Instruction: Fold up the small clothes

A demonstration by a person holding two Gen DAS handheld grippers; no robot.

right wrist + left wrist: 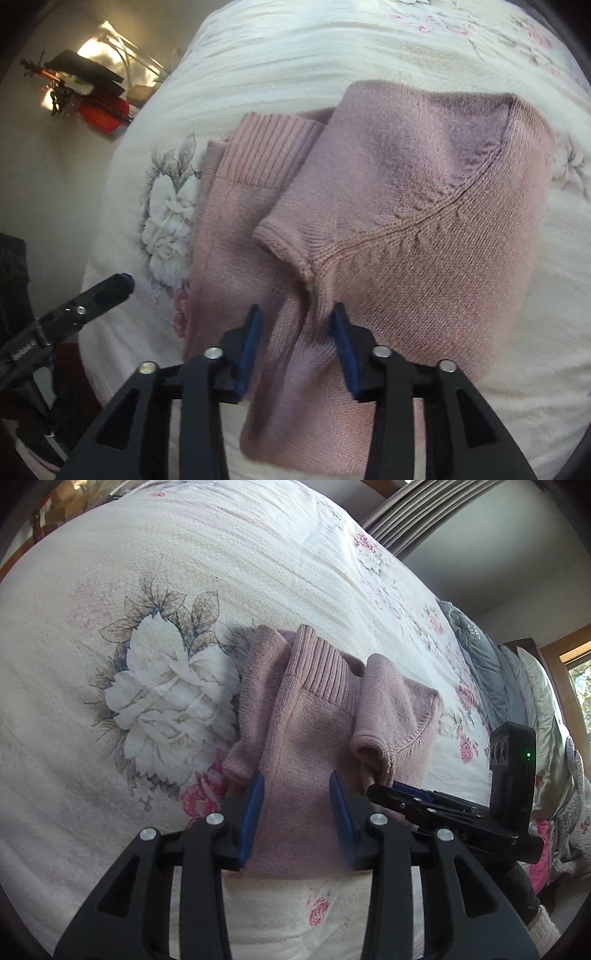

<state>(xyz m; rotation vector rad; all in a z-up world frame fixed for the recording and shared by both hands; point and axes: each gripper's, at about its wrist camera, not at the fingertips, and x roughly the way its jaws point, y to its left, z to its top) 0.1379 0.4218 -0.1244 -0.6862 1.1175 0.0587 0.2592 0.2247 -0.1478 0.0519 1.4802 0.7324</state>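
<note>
- The left gripper (297,790) has its blue-padded fingers spread, one on each side of a band of pink knit at the near edge of the garment. The fingers are not pressed together, so whether the pads touch the cloth cannot be told.
- The right gripper (297,319) is likewise spread, its fingers astride a puckered ridge of the same knit, just ahead of a rolled cuff. Nothing is pinched firmly, as far as can be seen.
- Seen from the left wrist, the right gripper lies just to the right, low over the garment's near right corner.
- The pink sweater (424,206) lies directly ahead of both grippers on the floral bedspread (184,572). Its sleeves appear turned in over the body, and a ribbed band (321,664) shows at the far end, so the folding looks partly done.
- What seems left, judging by the lie of it: a final fold of the near hem toward the far end, then smoothing.
- The knit looks soft, thick and fine-ribbed, dusty pink, with a decorative raglan seam curving across the shoulder. The bundle is lumpy, not flat.
</note>
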